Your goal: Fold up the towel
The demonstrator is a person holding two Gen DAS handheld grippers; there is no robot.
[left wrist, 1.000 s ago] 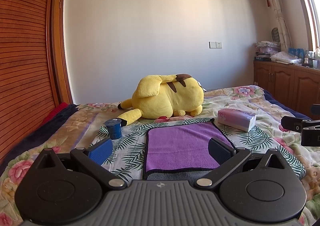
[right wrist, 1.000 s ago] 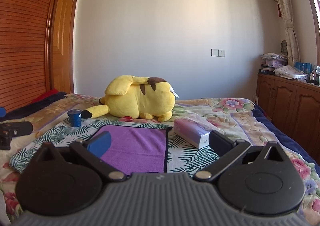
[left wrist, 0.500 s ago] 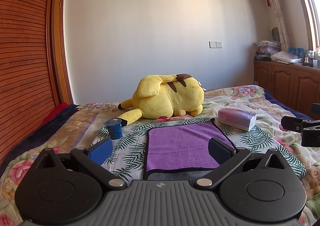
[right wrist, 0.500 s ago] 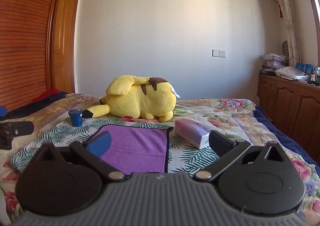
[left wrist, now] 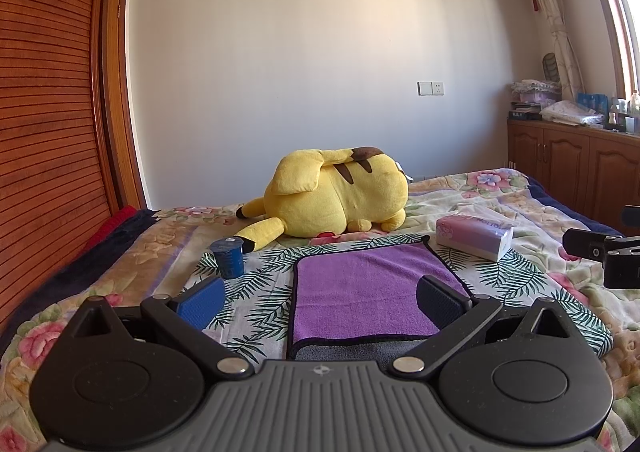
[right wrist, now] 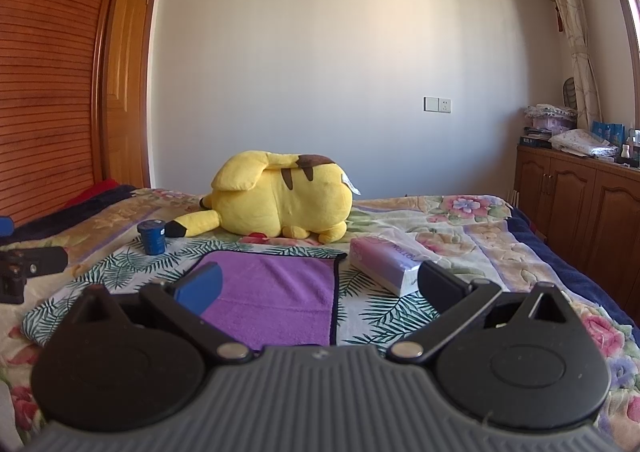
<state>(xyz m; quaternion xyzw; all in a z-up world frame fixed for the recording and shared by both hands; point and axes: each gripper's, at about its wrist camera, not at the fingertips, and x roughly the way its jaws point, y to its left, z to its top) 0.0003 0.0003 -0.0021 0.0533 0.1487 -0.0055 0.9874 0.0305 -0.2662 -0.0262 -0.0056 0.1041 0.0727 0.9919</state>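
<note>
Towel point(left wrist: 368, 288) ×1 flat on bed, 2 tools, left tool point(left wrist: 320, 298) and right tool point(right wrist: 318, 284), spread wide, empty

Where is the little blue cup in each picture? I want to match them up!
Left wrist view: the little blue cup stands left of centre on the leaf-patterned cloth, beyond the left finger's blue pad.
Right wrist view: the same cup is further left, beyond the purple towel's far left corner.
Shared landmark: in both views it stands right beside the black tail tip of the yellow plush toy.
</note>
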